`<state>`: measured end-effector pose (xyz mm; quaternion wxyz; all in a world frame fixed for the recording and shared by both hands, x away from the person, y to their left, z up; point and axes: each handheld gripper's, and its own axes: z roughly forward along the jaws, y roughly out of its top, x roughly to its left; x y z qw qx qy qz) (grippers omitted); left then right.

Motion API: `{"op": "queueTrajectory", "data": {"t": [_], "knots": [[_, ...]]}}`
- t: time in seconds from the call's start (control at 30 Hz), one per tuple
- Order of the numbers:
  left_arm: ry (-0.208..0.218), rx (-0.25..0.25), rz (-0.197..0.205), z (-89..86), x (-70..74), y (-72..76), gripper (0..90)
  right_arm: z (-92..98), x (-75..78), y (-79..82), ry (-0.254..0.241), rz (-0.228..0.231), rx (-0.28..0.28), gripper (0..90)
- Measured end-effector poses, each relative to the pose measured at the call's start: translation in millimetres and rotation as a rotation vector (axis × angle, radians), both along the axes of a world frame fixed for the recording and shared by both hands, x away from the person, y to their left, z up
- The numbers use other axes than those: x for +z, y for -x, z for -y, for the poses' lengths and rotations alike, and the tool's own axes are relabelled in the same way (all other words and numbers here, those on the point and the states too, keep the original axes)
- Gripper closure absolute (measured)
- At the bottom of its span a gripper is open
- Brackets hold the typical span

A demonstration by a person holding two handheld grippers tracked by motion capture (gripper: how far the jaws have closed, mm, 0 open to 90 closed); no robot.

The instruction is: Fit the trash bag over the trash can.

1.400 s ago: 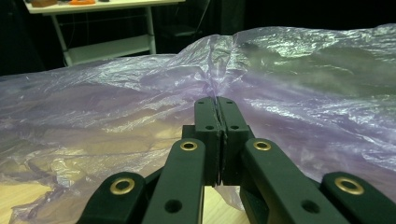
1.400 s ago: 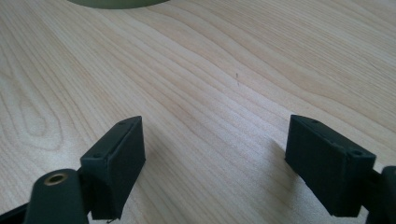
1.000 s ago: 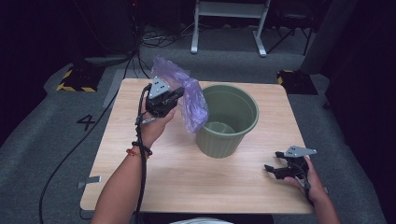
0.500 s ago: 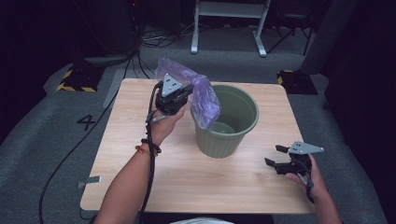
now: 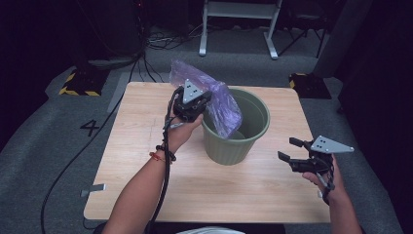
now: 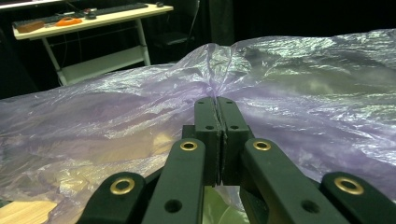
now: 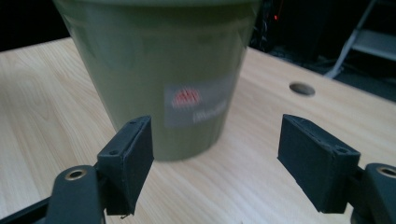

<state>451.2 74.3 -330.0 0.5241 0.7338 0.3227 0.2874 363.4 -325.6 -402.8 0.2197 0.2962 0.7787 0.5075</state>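
I work in what looks like a lab or recording studio. My wooden table (image 5: 146, 161) stands on grey carpet (image 5: 53, 161) marked with a taped number four (image 5: 91, 127). Black-and-yellow hazard blocks (image 5: 78, 84) sit at the far corners, cables (image 5: 160, 41) trail over the floor, and a white desk frame (image 5: 238, 24) stands beyond, amid dark surroundings.
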Motion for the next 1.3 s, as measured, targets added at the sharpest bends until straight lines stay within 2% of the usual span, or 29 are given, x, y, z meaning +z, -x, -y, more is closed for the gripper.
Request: {"op": "queueTrajectory", "data": {"t": [0.07, 0.1, 0.13, 0.27, 0.3, 0.4, 0.47, 0.5, 0.67, 0.9, 0.93, 1.0, 1.07, 1.2, 1.23, 1.27, 1.3], "knots": [[-0.011, 0.006, 0.004, 3.5, -0.1, 0.5, 88.5, -4.3, 9.2, 2.0, -0.006, 0.029, 0.007, 26.7], [-0.011, 0.006, 0.004, 3.5, -0.1, 0.5, 88.5, -4.3, 9.2, 2.0, -0.006, 0.029, 0.007, 26.7], [-0.029, 0.013, 0.012, 7.6, -0.1, 0.3, 88.5, -9.1, 20.1, 3.7, -0.019, 0.059, 0.020, 26.7], [-0.058, 0.034, 0.023, 14.1, -0.5, -1.2, 88.5, -18.3, 38.4, 4.8, -0.048, 0.100, 0.040, 26.7], [-0.071, 0.036, 0.028, 16.2, -0.9, -2.6, 88.5, -18.3, 38.4, 4.8, -0.048, 0.100, 0.040, 26.7], [-0.095, 0.056, 0.034, 21.9, -2.1, -5.4, 88.5, -29.0, 55.2, 3.8, -0.062, 0.134, 0.068, 26.7], [-0.096, 0.059, 0.034, 23.4, -2.5, -6.1, 88.5, -31.2, 57.5, 3.5, -0.063, 0.137, 0.072, 26.8], [-0.106, 0.062, 0.034, 25.6, -3.0, -7.2, 88.5, -38.7, 63.1, 1.9, -0.062, 0.144, 0.085, 26.9], [-0.118, 0.061, 0.039, 29.2, -2.5, -6.9, 88.5, -56.1, 69.7, -2.6, -0.050, 0.150, 0.116, 27.4], [-0.119, 0.052, 0.044, 32.4, -0.9, -4.5, 88.5, -77.1, 76.7, -8.9, -0.060, 0.149, 0.149, 27.3], [-0.121, 0.051, 0.046, 33.0, -0.5, -3.9, 88.5, -87.1, 79.1, -10.7, -0.045, 0.148, 0.158, 27.4], [-0.120, 0.051, 0.046, 33.7, -0.4, -3.6, 88.5, -90.5, 79.7, -11.2, -0.040, 0.148, 0.160, 27.5], [-0.126, 0.049, 0.044, 34.4, 0.0, -3.3, 88.5, -105.3, 81.4, -14.5, -0.013, 0.145, 0.168, 28.0], [-0.125, 0.039, 0.047, 35.2, 1.0, -1.7, 88.5, -115.3, 82.1, -17.1, 0.000, 0.138, 0.174, 29.3], [-0.117, 0.033, 0.048, 35.3, 1.7, -0.1, 88.5, -120.3, 82.3, -18.4, 0.018, 0.141, 0.168, 33.4], [-0.117, 0.033, 0.048, 35.3, 1.7, -0.1, 88.4, -120.3, 82.3, -18.4, 0.018, 0.141, 0.168, 33.4], [-0.113, 0.021, 0.052, 35.0, 3.4, 2.1, 88.4, -124.6, 82.0, -20.7, 0.044, 0.141, 0.156, 42.4]]}}
